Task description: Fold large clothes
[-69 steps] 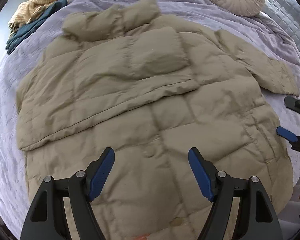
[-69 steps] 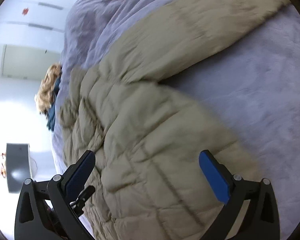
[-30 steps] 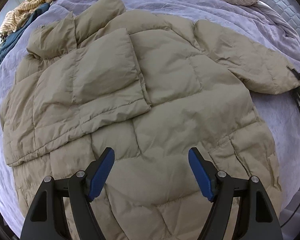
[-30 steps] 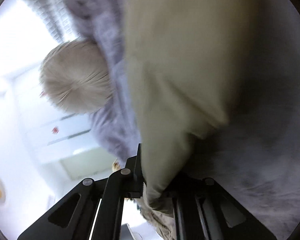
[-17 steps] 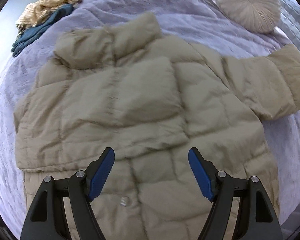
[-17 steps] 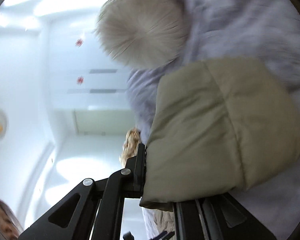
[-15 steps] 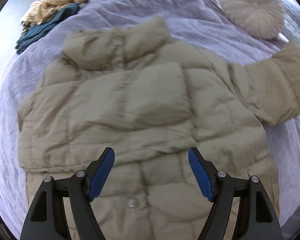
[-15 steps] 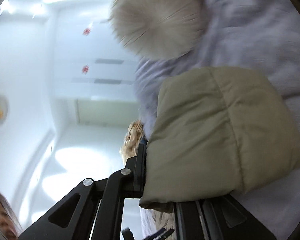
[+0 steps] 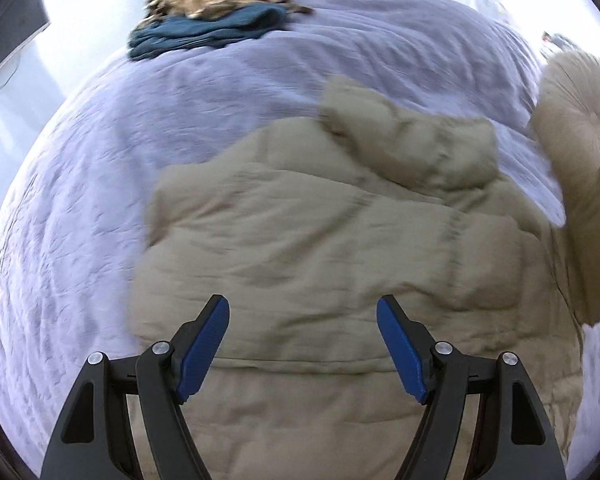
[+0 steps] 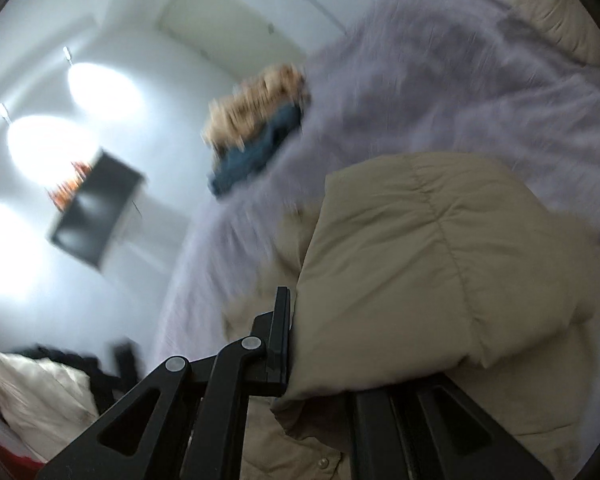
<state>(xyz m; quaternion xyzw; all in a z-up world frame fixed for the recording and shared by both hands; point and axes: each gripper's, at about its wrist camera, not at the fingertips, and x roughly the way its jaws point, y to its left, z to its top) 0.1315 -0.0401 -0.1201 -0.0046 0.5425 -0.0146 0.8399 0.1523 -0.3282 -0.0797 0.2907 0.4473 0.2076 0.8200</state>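
Observation:
A beige puffer jacket (image 9: 340, 264) lies spread on a lavender bed cover (image 9: 100, 200), collar (image 9: 408, 144) toward the far side. My left gripper (image 9: 303, 344) is open and empty, hovering above the jacket's lower body. My right gripper (image 10: 320, 376) is shut on the jacket's sleeve cuff (image 10: 420, 280) and holds it lifted over the jacket; the raised sleeve shows at the right edge of the left wrist view (image 9: 588, 240). The right gripper's pads are hidden by the fabric.
A pile of tan and teal clothes (image 9: 216, 12) sits at the far edge of the bed, also in the right wrist view (image 10: 256, 128). A dark screen (image 10: 96, 212) hangs on the wall. White and dark items (image 10: 40, 392) lie beside the bed.
My right gripper closed on the sleeve cuff and has carried it up and inward over the jacket. My left gripper stayed open and its view shifted toward the collar and far side of the bed.

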